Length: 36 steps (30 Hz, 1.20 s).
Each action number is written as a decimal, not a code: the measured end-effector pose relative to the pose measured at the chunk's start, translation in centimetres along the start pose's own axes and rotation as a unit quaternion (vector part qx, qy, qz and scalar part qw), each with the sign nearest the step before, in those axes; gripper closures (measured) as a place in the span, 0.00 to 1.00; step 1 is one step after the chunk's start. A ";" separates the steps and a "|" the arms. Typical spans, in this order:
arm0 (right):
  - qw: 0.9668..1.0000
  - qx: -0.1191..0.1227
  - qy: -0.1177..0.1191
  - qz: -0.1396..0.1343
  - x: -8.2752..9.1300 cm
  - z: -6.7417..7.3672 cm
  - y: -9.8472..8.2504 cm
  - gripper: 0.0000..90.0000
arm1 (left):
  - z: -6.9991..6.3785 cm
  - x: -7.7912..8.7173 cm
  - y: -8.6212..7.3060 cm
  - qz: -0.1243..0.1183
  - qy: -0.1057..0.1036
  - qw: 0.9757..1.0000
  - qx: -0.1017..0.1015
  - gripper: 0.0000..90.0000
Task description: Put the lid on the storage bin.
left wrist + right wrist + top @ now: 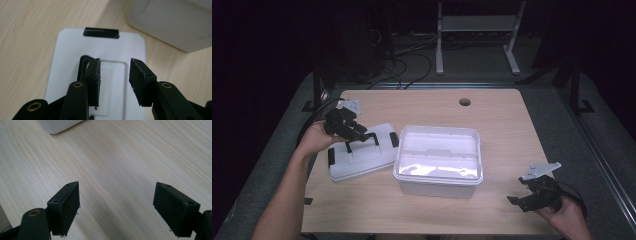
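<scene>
The left gripper [362,131] is hovering over the white lid [362,152], which is lying flat on the wooden surface [502,125], just beside the left wall of the open white box [438,160]. In the left gripper view, its fingers [93,80] are standing partly spread above the lid's middle, and the black handle [83,65] is showing just behind the left one; nothing is being pinched between them. The black latch [101,32] is sitting at the lid's far edge, with the box rising beyond it at the upper right. Over at the near right corner, the right gripper [518,201] is resting low in the person's hand, well apart from the box. Its fingers [65,207] are spread wide over bare wood, gripping nothing, with a corner of the box peeking in at the top left.
</scene>
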State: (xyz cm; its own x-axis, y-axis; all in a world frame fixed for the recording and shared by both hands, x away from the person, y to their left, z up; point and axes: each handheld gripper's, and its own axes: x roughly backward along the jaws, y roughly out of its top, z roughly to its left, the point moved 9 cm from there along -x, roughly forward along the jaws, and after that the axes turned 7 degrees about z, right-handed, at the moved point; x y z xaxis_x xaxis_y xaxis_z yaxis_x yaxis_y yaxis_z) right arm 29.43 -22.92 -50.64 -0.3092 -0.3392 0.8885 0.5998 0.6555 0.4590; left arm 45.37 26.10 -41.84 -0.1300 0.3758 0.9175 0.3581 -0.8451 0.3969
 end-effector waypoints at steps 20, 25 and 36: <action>1.000 -0.001 0.008 0.008 -0.5 0.2 -0.2 0.23 | 3.9 -3.5 -3.7 0.008 0.002 0.998 0.065 0.60; 1.000 -0.002 0.008 0.008 -0.5 0.3 -0.2 0.23 | 3.6 -4.0 -4.2 0.027 -0.009 0.998 0.063 0.72; 1.000 0.001 0.010 0.010 -0.6 0.5 0.0 0.23 | 2.8 -4.4 -3.9 0.057 -0.016 0.998 0.038 0.90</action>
State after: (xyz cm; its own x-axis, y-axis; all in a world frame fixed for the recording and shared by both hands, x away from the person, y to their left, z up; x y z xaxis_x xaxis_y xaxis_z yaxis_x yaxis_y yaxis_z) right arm 29.28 -22.36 -51.20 -0.2823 -0.3390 0.8974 0.6048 0.6633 0.4408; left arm 47.15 28.83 -47.48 -0.0557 0.2912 0.9550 0.4384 -0.8523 0.2854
